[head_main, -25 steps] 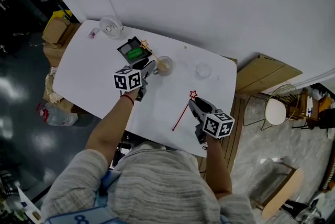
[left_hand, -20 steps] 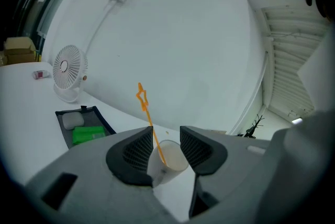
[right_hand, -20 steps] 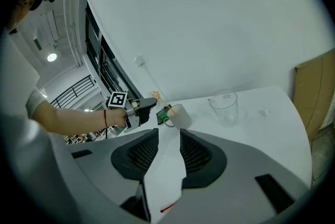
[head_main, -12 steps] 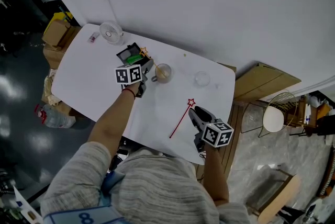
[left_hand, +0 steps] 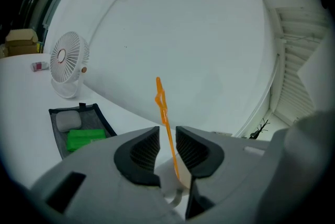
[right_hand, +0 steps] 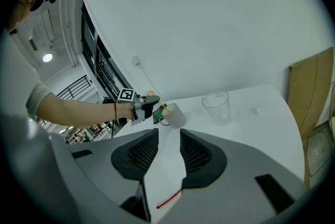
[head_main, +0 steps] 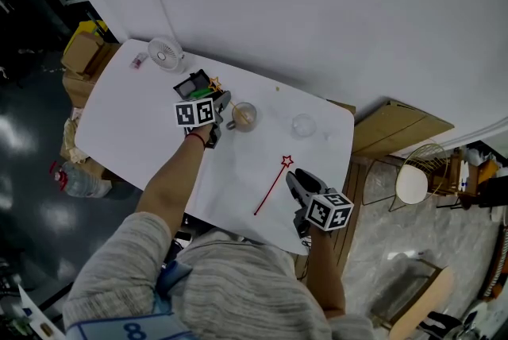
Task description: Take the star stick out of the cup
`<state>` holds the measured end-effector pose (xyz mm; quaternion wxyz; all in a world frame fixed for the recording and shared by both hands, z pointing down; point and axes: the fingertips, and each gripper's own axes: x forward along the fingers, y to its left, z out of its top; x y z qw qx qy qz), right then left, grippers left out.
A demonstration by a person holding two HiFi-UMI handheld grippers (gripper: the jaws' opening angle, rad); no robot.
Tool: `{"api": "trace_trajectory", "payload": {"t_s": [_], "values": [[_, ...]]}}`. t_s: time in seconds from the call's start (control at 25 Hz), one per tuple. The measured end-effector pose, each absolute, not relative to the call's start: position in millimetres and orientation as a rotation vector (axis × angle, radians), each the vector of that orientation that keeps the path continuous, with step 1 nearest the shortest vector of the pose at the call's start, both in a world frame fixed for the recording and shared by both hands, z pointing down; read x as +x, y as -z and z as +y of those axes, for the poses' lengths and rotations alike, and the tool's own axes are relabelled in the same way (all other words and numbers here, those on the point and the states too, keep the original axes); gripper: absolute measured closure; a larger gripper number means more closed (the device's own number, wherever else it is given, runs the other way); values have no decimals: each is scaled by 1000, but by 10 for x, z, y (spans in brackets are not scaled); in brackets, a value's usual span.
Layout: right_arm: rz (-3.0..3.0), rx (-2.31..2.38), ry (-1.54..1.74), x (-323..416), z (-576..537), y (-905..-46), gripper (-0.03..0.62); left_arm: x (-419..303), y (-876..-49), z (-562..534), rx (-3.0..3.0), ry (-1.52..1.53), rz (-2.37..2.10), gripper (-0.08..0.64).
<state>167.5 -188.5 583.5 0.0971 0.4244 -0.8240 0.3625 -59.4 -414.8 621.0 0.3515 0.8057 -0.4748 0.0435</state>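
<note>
Orange star stick point(left_hand: 167, 131) stands in the translucent cup point(head_main: 244, 117); clear glass point(head_main: 303, 125) to the cup's right, mesh tray point(head_main: 193, 83) and desk fan point(head_main: 165, 54) to its left, red star stick point(head_main: 271, 184) before it.

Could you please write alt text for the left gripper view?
The left gripper has an orange star stick standing between its jaws, which have just been closing but do not press it; the stick rises from a cup. Left: a fan and mesh tray.

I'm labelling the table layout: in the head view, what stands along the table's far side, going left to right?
small pink item → white fan → black mesh tray → cup → clear glass
</note>
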Motion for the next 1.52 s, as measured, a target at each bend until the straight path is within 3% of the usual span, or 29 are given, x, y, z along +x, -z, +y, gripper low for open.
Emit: {"api": "trace_trajectory", "payload": {"t_s": [0.08,0.24,1.52], "values": [[-2437,1259,-1073,1682,-1890,-5837,472,-575,-6203,-4147,2094,-109,-1212,512],[-2434,1258,-1071,1689,-1894,-5848,472,-514,-6140,-4165,2108,-66,-1183,535],[-2465,1254,-1014,1488,-1579,-5666,472,-354,-4852,-3447,2429,171,-1041,540]]}}
